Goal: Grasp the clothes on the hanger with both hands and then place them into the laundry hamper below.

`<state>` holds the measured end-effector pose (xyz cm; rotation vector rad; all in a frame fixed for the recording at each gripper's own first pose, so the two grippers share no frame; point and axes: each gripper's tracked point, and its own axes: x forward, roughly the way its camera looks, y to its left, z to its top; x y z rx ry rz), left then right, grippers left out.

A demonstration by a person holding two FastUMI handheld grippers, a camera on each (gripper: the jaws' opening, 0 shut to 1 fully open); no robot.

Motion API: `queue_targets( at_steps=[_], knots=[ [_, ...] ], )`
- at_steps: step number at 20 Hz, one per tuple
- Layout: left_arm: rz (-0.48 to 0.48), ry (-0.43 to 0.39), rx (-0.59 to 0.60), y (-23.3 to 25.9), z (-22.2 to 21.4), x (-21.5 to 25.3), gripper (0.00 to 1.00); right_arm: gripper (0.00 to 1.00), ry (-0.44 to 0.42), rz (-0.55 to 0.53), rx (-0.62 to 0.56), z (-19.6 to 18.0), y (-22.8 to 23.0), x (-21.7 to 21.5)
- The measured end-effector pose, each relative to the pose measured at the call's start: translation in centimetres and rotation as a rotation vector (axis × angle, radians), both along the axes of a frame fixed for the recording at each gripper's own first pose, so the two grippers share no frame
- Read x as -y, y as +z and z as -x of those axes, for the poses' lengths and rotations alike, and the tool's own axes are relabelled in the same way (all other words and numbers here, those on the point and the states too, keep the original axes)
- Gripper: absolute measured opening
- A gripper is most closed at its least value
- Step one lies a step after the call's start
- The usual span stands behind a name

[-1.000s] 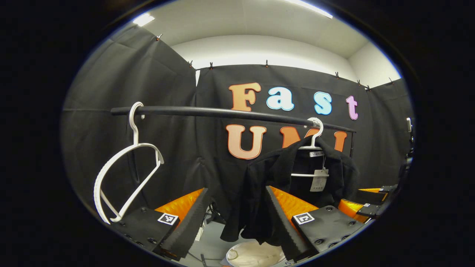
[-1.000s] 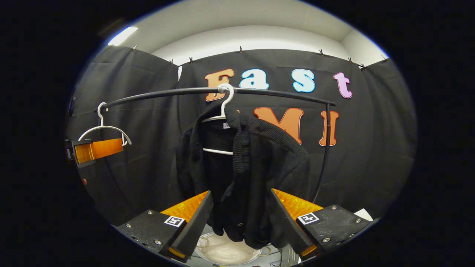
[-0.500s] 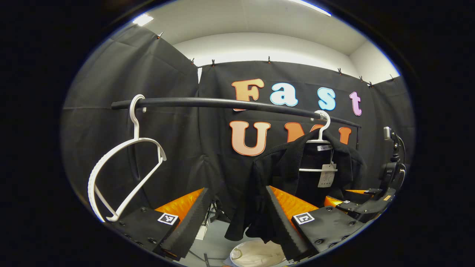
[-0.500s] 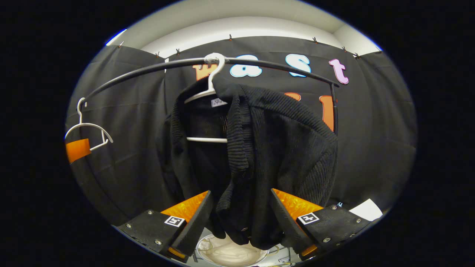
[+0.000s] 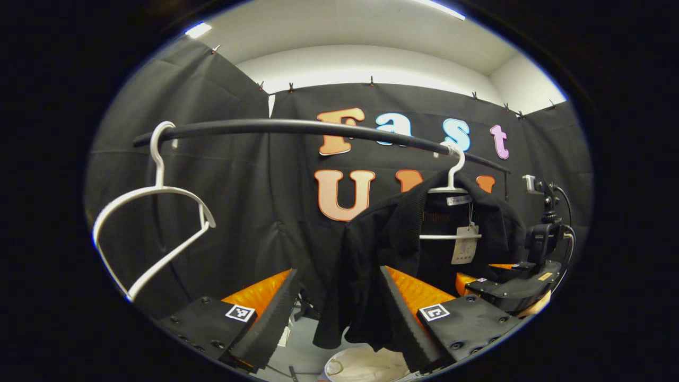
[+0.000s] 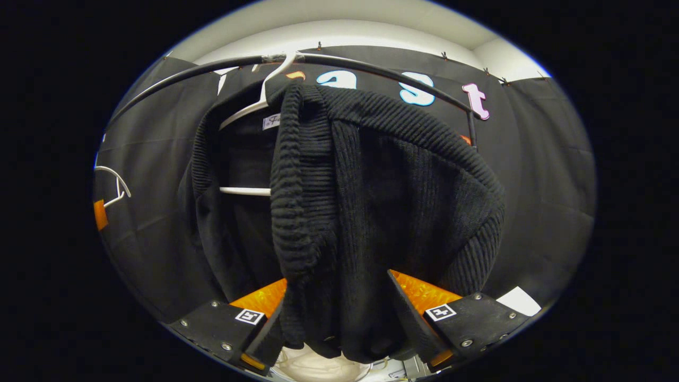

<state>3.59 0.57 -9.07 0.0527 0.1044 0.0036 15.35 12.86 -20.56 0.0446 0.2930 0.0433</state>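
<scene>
Up front in the left gripper view, the left gripper has its fingers spread wide, with nothing pressed between them. The black cardigan hangs at about 3 o'clock from centre, draped on a white hanger whose hook sits over the black rail. It is a dark ribbed knit, open at the front, with a pale paper tag dangling at the neck. Its long axis runs straight up and down, hem toward the floor, and the lower left edge falls between the fingers without being pinched. An empty hanger hangs at 9 o'clock on the same rail. The laundry hamper, with a cream lining, sits at 6 o'clock under the hem. The right gripper shows at 4 o'clock, close against the cardigan's far side.

Next, in the right gripper view, the cardigan is very close, its coarse vertical ribs and thick rolled front band plain to see. It hangs lengthwise from 12 to 6 o'clock, shoulder sloping toward 3 o'clock. The right gripper is wide open; the hanging cloth passes between its fingers, touching the left one, but is not clamped. The hamper peeks out at 6 o'clock beneath the hem.
</scene>
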Motion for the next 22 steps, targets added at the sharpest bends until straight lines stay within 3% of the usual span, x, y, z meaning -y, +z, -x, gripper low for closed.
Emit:
queue_targets(
  at_steps=[1, 2, 5, 6, 7, 8, 12, 13, 14, 21, 22],
  knots=[
    [0.005, -0.013, -0.012, -0.8, -0.7, 0.7, 1.0, 0.85, 0.005, 0.002, -0.001, -0.1, -0.1, 0.2],
    [0.01, -0.025, -0.022, -1.6, -1.3, 1.4, 0.98, 0.89, 0.006, 0.004, -0.001, -0.2, -0.2, 0.5],
    [0.042, -0.068, -0.027, -3.3, -3.3, 3.6, 0.94, 0.58, 0.023, 0.001, -0.003, -0.1, -0.3, 1.1],
    [0.048, -0.078, -0.032, -3.9, -3.9, 4.2, 0.94, 0.61, 0.025, 0.003, -0.002, -0.1, -0.4, 1.4],
    [0.049, -0.085, -0.034, -4.3, -4.3, 4.6, 0.97, 0.58, 0.027, 0.002, 0.0, 0.0, -0.4, 1.6],
    [0.045, -0.093, -0.031, -4.7, -4.8, 5.1, 0.93, 0.52, 0.03, 0.001, 0.0, 0.2, -0.3, 1.8],
    [0.028, -0.118, -0.029, -6.0, -6.2, 7.2, 0.96, 0.28, 0.046, 0.008, 0.0, 0.9, 0.2, 2.2],
    [0.03, -0.124, -0.034, -6.6, -6.6, 7.6, 0.93, 0.22, 0.056, 0.01, -0.002, 1.3, 0.2, 2.4],
    [0.035, -0.129, -0.039, -6.8, -6.8, 8.0, 0.96, 0.22, 0.062, 0.012, -0.002, 1.5, 0.3, 2.6],
    [0.009, -0.138, -0.054, -10.5, -9.6, 10.0, 0.93, 0.15, 0.068, 0.028, 0.008, 3.5, 1.8, 4.5],
    [0.008, -0.135, -0.06, -11.1, -9.8, 10.0, 0.97, 0.15, 0.066, 0.028, 0.01, 3.7, 2.1, 4.8]
  ],
)
